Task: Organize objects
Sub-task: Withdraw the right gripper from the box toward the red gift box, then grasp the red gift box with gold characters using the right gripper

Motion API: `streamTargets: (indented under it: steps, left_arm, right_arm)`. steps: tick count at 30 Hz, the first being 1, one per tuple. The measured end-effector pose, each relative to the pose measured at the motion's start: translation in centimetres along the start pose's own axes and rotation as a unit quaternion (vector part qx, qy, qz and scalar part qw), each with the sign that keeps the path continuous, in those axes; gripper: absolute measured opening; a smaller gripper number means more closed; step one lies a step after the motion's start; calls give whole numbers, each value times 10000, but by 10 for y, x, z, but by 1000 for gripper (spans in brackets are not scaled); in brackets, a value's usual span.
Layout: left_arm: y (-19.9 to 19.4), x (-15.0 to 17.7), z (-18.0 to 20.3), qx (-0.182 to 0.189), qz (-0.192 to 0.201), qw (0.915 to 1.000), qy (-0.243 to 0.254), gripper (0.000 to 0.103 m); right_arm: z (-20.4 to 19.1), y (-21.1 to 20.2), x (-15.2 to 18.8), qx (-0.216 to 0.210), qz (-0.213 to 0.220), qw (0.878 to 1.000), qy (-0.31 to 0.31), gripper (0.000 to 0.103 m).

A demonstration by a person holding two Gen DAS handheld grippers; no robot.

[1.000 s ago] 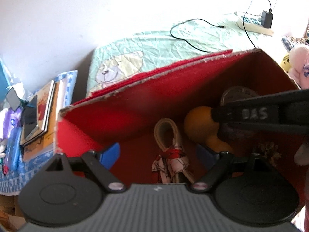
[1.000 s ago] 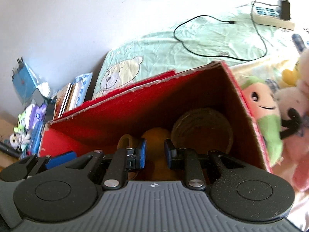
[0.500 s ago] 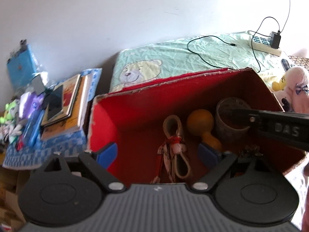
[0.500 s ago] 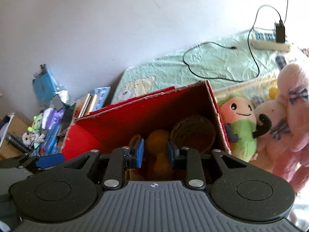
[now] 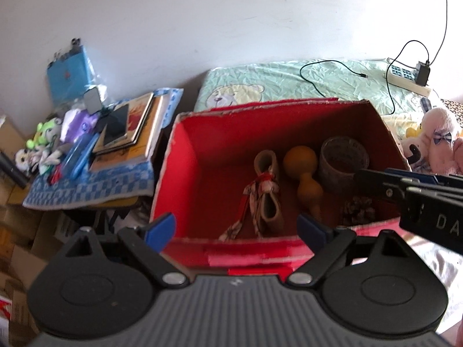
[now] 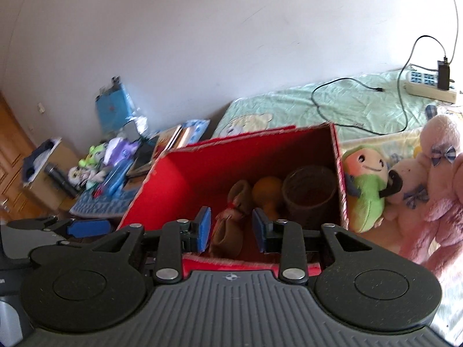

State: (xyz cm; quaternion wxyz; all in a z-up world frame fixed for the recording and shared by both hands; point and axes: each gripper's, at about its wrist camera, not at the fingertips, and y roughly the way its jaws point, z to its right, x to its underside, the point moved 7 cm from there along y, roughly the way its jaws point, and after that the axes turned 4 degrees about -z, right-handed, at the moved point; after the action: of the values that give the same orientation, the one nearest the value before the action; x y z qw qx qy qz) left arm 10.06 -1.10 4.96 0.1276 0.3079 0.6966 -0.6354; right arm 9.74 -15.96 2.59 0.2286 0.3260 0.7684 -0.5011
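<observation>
- Plainly, both views look down into a red box (image 5: 185, 173) that stands on a bed (image 5: 327, 86) with a pale green bear-print sheet; its top is open.
- On the box floor, from left to right in the left view: a tan strap (image 5: 267, 190) tied with a red-and-white ribbon; an orange gourd (image 5: 302, 170); a dark round cup (image 5: 343, 162), standing upright against the right wall; a small dark cluster (image 5: 358, 209) lies in front of the cup, too blurred to name.
- Left gripper (image 5: 237, 228): blue pads spread wide, nothing between them; it hangs over the near edge of the box.
- Right gripper (image 6: 231, 228): pads parted with a clear gap, holding nothing; it sits above the near rim, with the strap showing through the gap; in the left view it reaches in from the right, near the cup.
- Right of the box, just beside its wall: a green plush (image 6: 366, 188) and pink plush toys (image 6: 437, 185) leaning together.
- Farther back on the bed: a power strip (image 6: 431, 86) with a black charger and a loose black cable (image 6: 358, 107).
- Left of the box: books (image 5: 133, 127) stacked on a blue checked cloth (image 5: 95, 185), with small toys and a blue packet by the wall.
</observation>
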Motion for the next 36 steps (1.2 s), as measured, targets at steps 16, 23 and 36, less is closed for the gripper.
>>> streamTargets:
  steps: [16,23,36]
  left_arm:
    - [14,57,-5,-317,-577,9977,-147,95]
    - [36,73,-1,-48,-846,9964,-18,100]
    - [71,110,2,914,-1379,9860,-191,100]
  right_arm:
    - [-7,12,52,-499,-837,9951,186,36]
    - [-3,31,71,-601,-1369,9870,586,44]
    - [-3,63,96,-505,-2015,9736,943,51]
